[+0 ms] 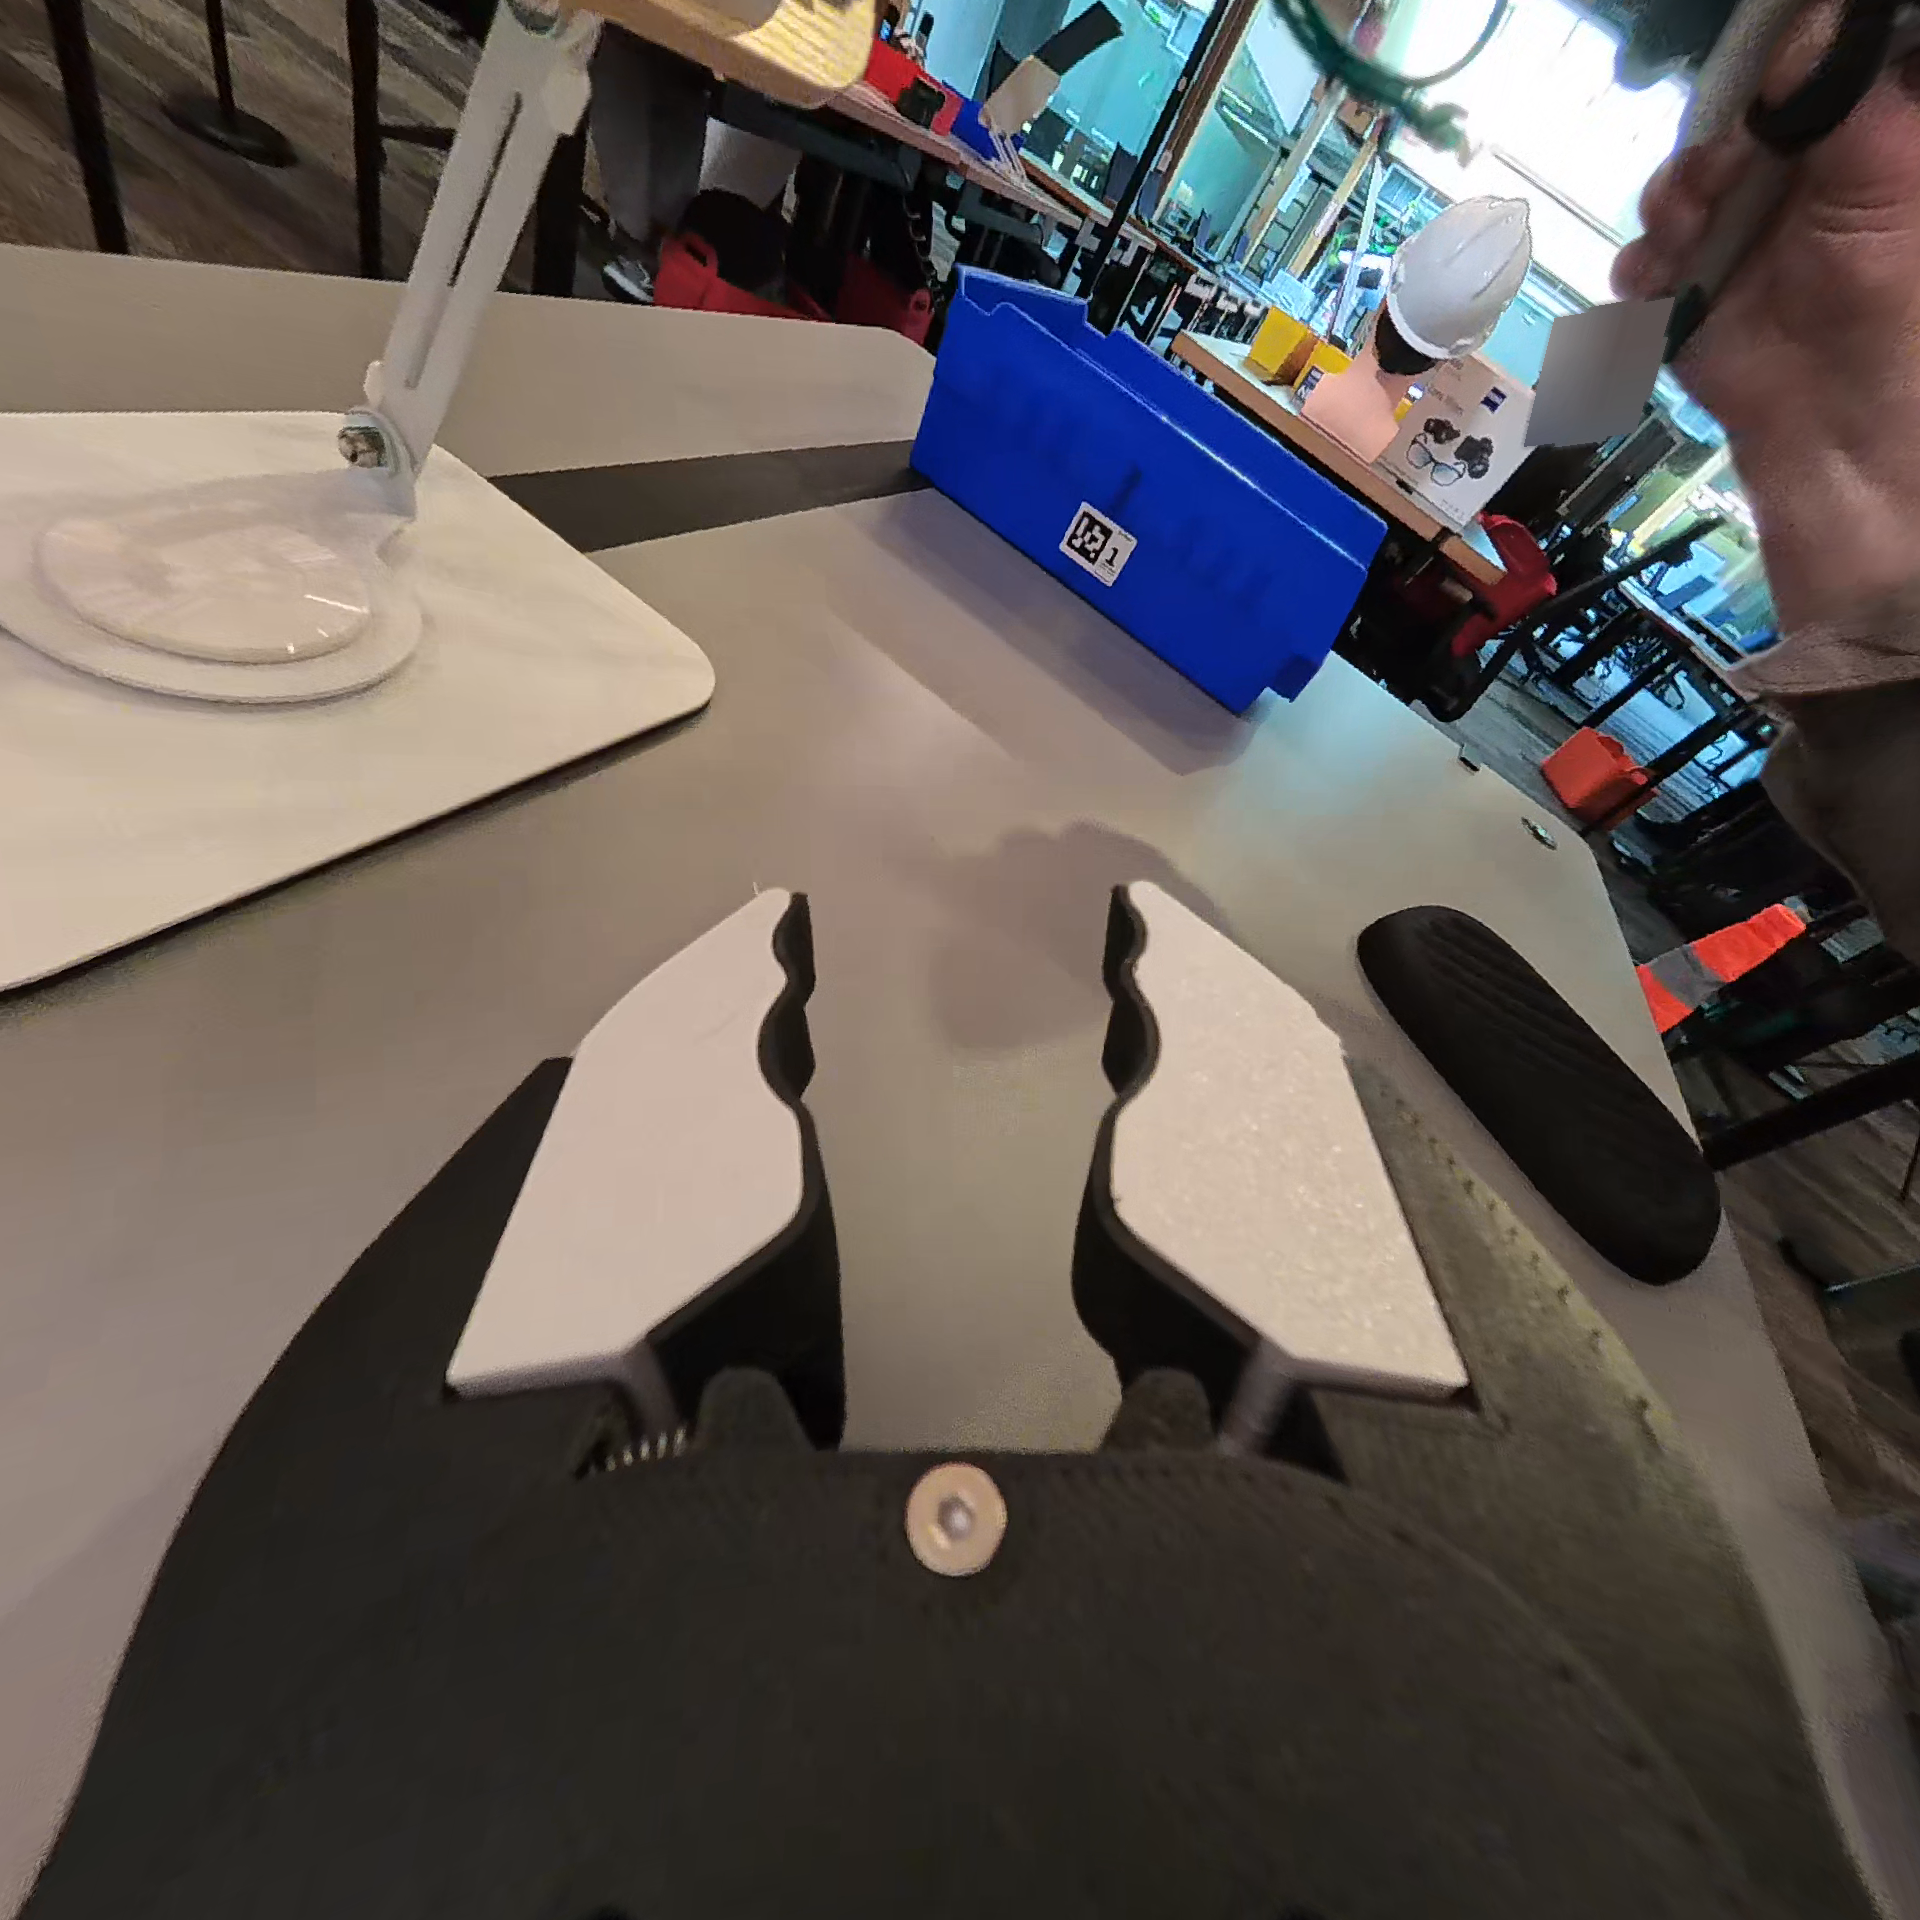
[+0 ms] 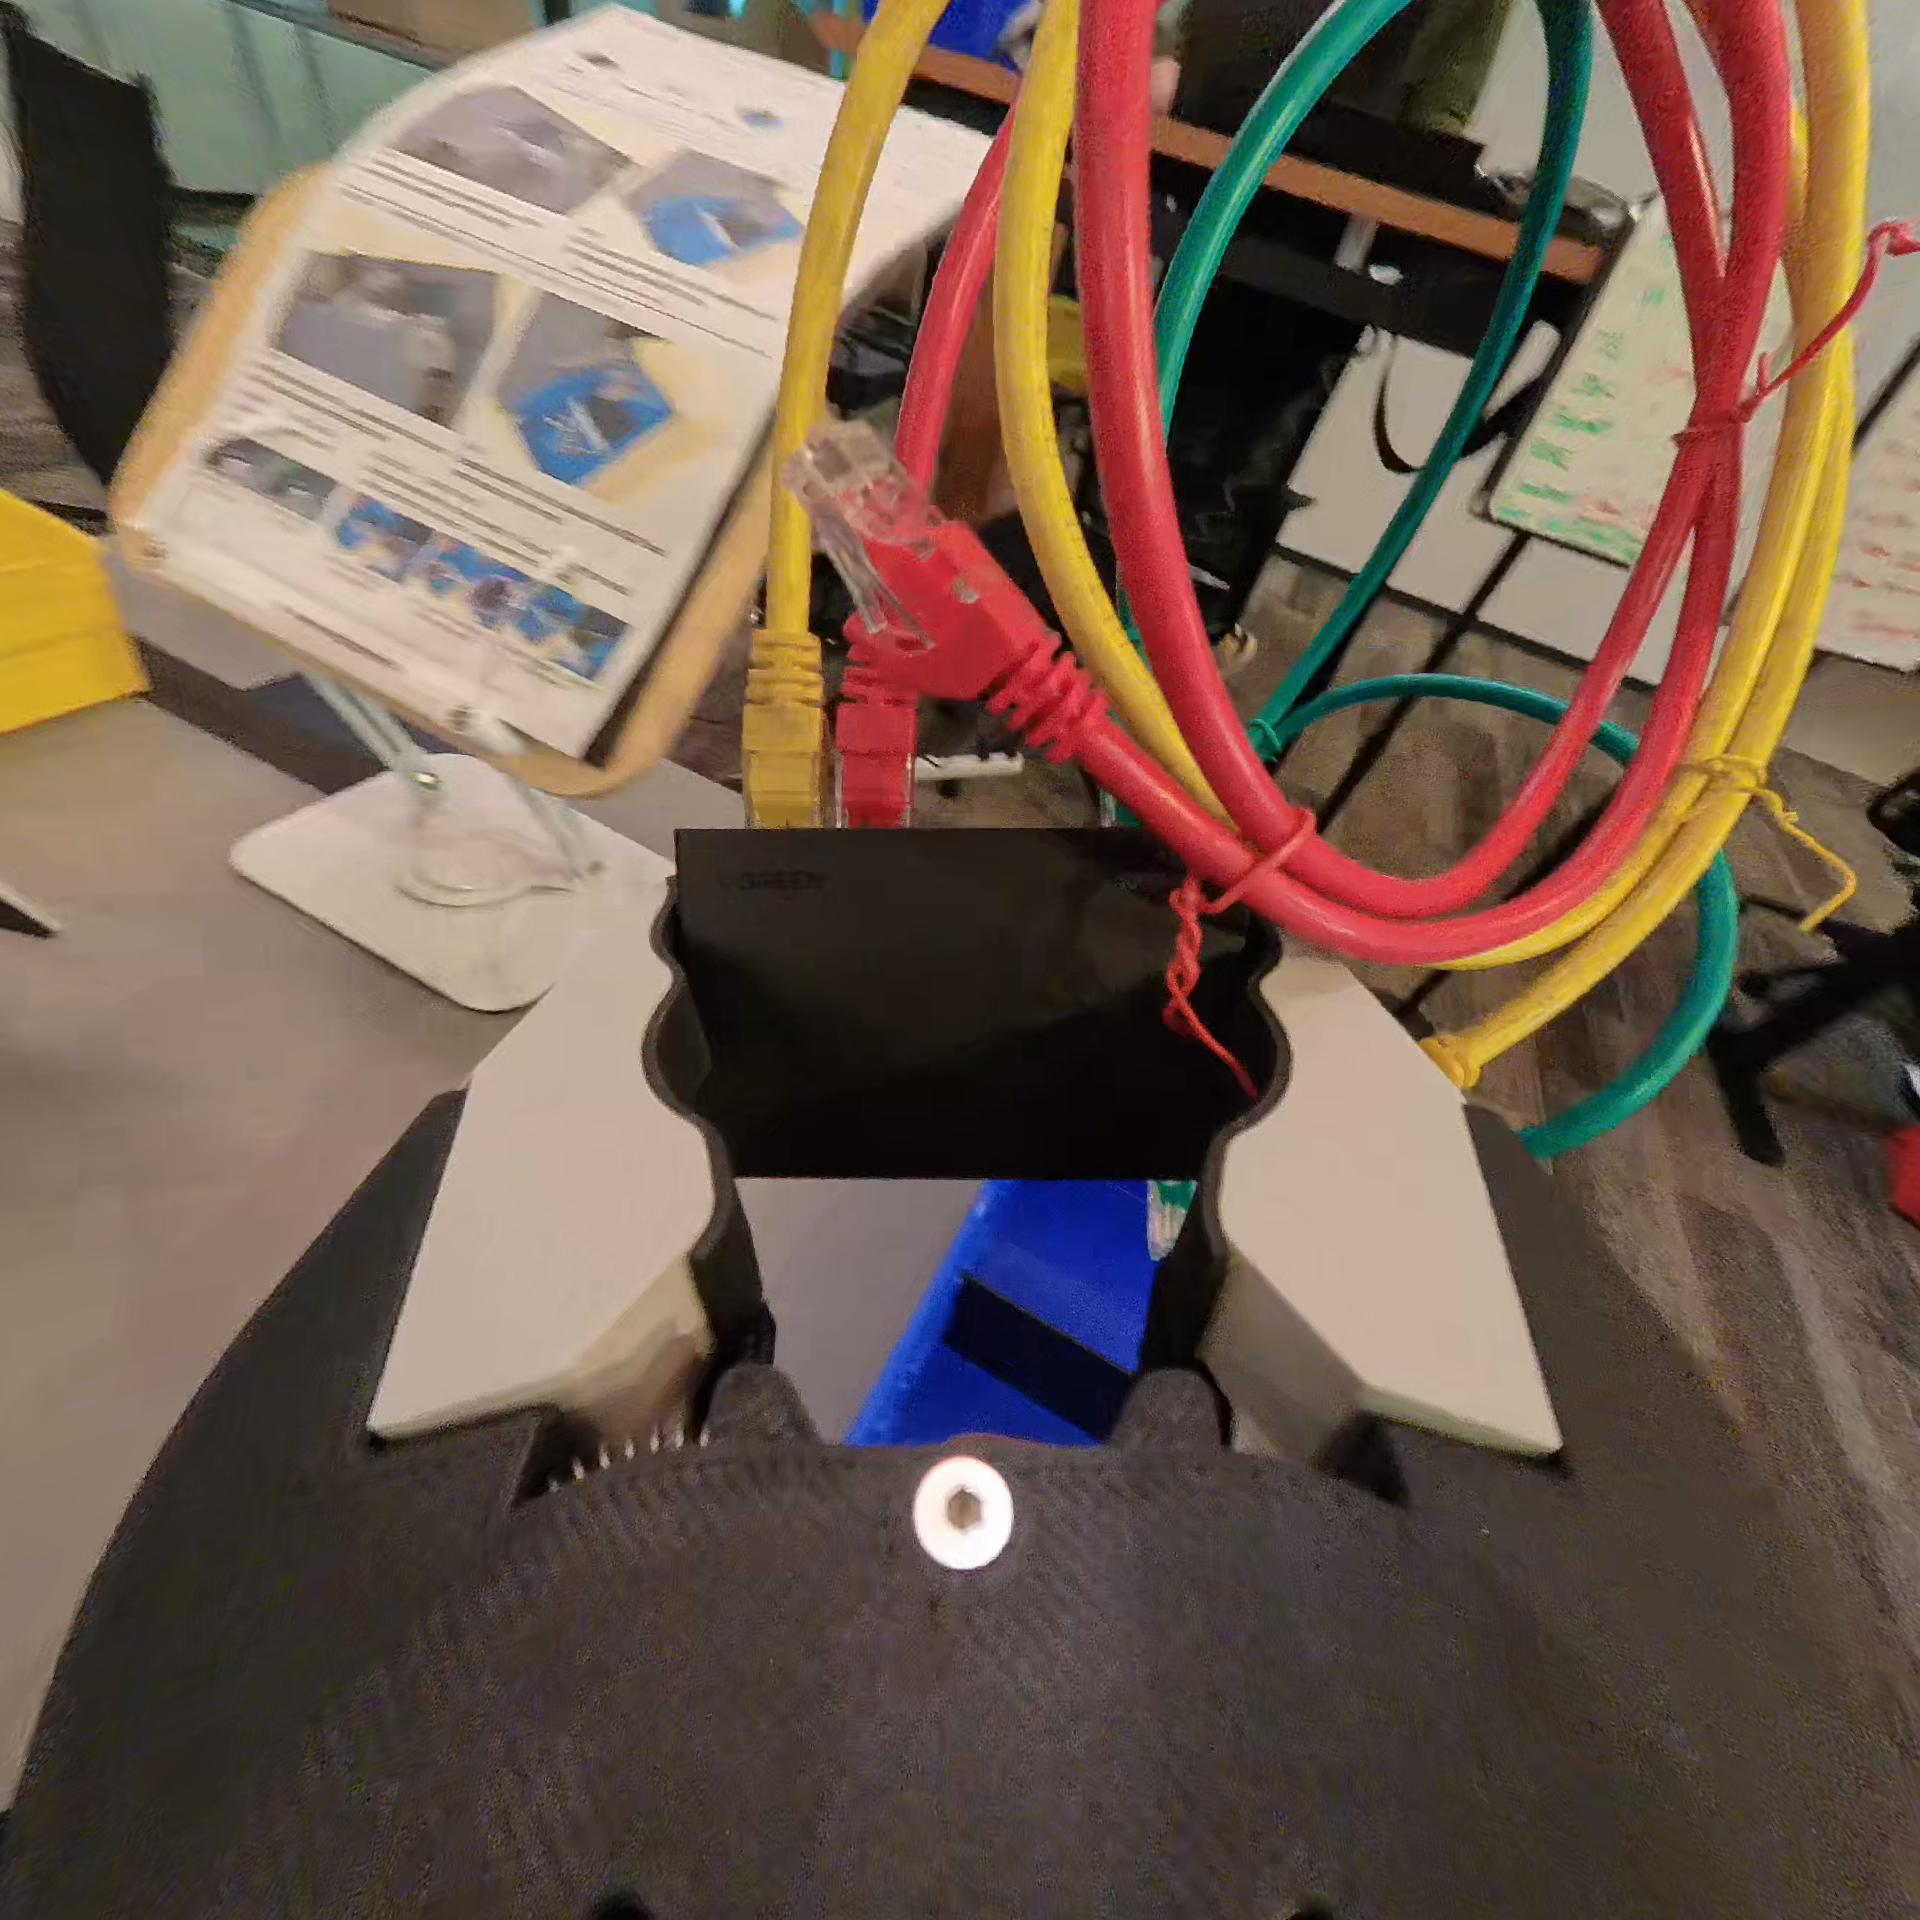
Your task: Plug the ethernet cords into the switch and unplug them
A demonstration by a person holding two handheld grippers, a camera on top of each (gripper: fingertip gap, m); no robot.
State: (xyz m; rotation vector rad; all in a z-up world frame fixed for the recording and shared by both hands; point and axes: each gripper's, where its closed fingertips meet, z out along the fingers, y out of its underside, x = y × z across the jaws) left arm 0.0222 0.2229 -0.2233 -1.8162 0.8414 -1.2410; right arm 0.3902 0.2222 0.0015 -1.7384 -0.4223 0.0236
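My right gripper (image 2: 966, 935) is shut on a black switch (image 2: 935, 1039) and holds it in the air. A yellow cord's plug (image 2: 781, 748) and a red cord's plug (image 2: 875, 748) sit in ports on the switch's far edge. Another red plug (image 2: 935, 603) with a clear tip hangs loose above them. Red, yellow and green (image 2: 1720, 925) cords loop up to the right, tied with twist ties. My left gripper (image 1: 956, 899) is open and empty, low over the grey table (image 1: 935, 727).
A blue bin (image 1: 1143, 499) stands on the table ahead of my left gripper and shows below the switch in the right wrist view (image 2: 1018, 1299). A white stand (image 1: 260, 675) holds a printed sheet (image 2: 436, 395). A black ribbed pad (image 1: 1538, 1091) lies near the table's right edge. A person's hand (image 1: 1787, 312) is at upper right. About 45 cm separates my left fingertips from my right.
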